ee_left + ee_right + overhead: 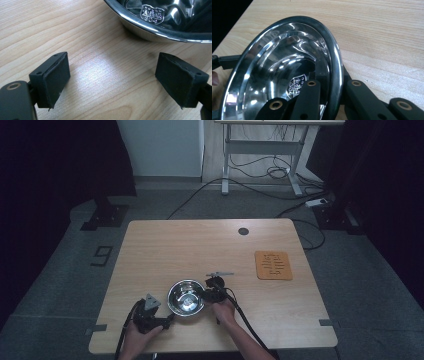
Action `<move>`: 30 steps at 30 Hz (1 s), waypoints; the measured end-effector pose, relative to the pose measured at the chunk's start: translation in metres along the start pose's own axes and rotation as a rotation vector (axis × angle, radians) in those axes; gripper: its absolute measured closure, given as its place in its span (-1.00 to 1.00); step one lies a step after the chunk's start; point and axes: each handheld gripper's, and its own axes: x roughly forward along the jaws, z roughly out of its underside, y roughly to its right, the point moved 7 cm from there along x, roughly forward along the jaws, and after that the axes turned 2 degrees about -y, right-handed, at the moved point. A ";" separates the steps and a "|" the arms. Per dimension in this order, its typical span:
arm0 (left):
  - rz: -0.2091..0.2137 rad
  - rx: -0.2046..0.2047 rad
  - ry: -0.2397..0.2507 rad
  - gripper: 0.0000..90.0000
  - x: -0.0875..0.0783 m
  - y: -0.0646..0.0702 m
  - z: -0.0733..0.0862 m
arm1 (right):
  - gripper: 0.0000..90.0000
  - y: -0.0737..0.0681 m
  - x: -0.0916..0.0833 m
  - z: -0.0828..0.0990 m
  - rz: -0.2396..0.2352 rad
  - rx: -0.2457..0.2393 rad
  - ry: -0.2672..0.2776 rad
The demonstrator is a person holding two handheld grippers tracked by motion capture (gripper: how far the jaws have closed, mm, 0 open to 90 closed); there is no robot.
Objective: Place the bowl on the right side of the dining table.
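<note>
On wooden table [165, 245], steel bowl [185, 297], right hand-held gripper [207, 295] clamping rim

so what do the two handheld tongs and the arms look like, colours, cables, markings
Both are matte black. The left tongs end in two thick rectangular rubbery pads with small screw holes; a brass-coloured rivet sits on the arm. A grey three-cornered plate tops them. The right tongs have flat black linkage bars with brass-ringed holes. A black cable trails from each towards the person. The forearms show bare, with no sleeves.

We see a shiny steel bowl [186, 297], upright on the counter [200, 245] near its front edge.
</note>
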 end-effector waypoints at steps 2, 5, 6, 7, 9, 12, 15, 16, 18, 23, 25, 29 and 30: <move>0.000 0.000 0.000 -0.73 0.000 0.000 0.000 | 0.90 0.001 -0.003 -0.002 -0.003 0.003 0.007; 0.000 0.000 0.000 -0.73 0.000 0.000 0.000 | 0.90 0.002 -0.006 -0.003 -0.012 0.009 0.017; 0.000 0.000 0.000 -0.73 0.000 0.000 0.000 | 0.90 0.003 -0.008 -0.004 -0.017 0.013 0.019; 0.000 0.000 0.000 -0.73 0.000 0.000 0.000 | 0.90 0.003 -0.010 -0.005 -0.021 0.022 0.024; 0.000 0.000 0.000 -0.73 0.000 0.000 0.000 | 0.90 0.005 -0.014 -0.007 -0.026 0.021 0.034; 0.000 0.000 0.000 -0.73 0.000 0.000 0.000 | 0.90 0.008 -0.019 -0.009 -0.030 0.020 0.046; 0.000 0.000 0.000 -0.73 0.000 0.000 0.000 | 0.90 0.013 -0.026 -0.010 -0.030 0.021 0.059; 0.000 0.000 0.000 -0.73 0.000 0.000 0.000 | 0.90 0.013 -0.026 -0.010 -0.030 0.021 0.059; -0.001 0.000 0.000 -0.73 0.000 0.000 0.000 | 0.90 0.016 -0.031 -0.011 -0.031 0.021 0.069; -0.001 0.000 0.001 -0.73 0.000 0.000 0.000 | 0.90 0.022 -0.038 -0.011 -0.032 0.023 0.078; -0.001 0.000 0.001 -0.73 0.000 0.000 0.000 | 0.90 0.025 -0.040 -0.011 -0.032 0.028 0.083; -0.001 0.000 0.001 -0.73 0.000 0.000 0.000 | 0.90 0.028 -0.043 -0.011 -0.035 0.032 0.091; -0.001 0.000 0.001 -0.73 0.000 0.000 0.000 | 0.90 0.030 -0.044 -0.011 -0.034 0.031 0.093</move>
